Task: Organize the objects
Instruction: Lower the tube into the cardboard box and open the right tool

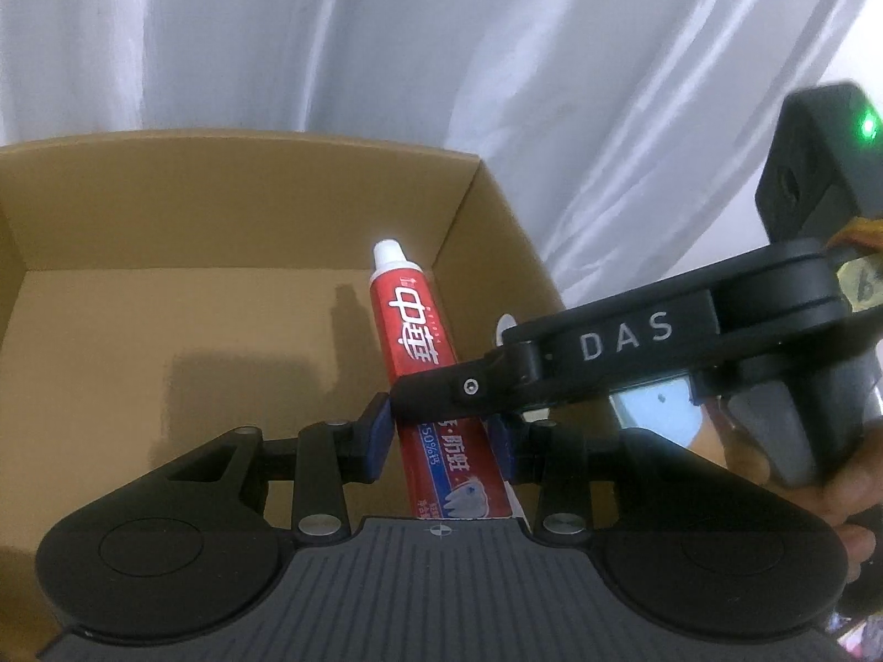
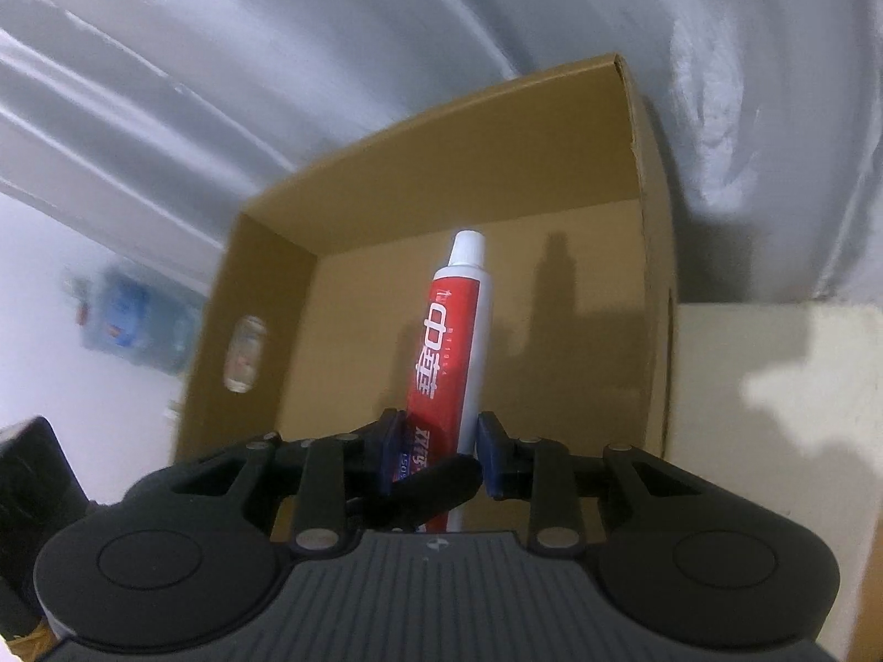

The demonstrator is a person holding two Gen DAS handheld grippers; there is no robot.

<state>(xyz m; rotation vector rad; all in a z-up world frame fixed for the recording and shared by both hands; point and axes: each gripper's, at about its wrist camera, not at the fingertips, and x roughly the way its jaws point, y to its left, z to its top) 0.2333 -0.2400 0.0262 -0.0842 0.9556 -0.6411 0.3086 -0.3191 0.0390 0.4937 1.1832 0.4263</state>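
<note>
A red toothpaste tube [image 1: 416, 325] with a white cap is held over an open brown cardboard box [image 1: 165, 209], cap pointing away. My left gripper [image 1: 444, 433] has its blue pads on both sides of the tube's lower part. My right gripper [image 1: 441, 391] comes in from the right and crosses the tube just above the left pads. In the right wrist view the same tube [image 2: 455, 331] stands between my right gripper's [image 2: 439, 449] blue pads, over the box [image 2: 552, 127]; a black finger of the other gripper [image 2: 436, 482] lies across its base. Both grippers hold the tube.
The box has a bare floor and an oval handle hole [image 2: 245, 353] in its left wall. It sits on a pale table [image 2: 772, 441]. A white curtain [image 1: 386, 27] hangs behind. A blurred blue container [image 2: 143, 325] stands at far left.
</note>
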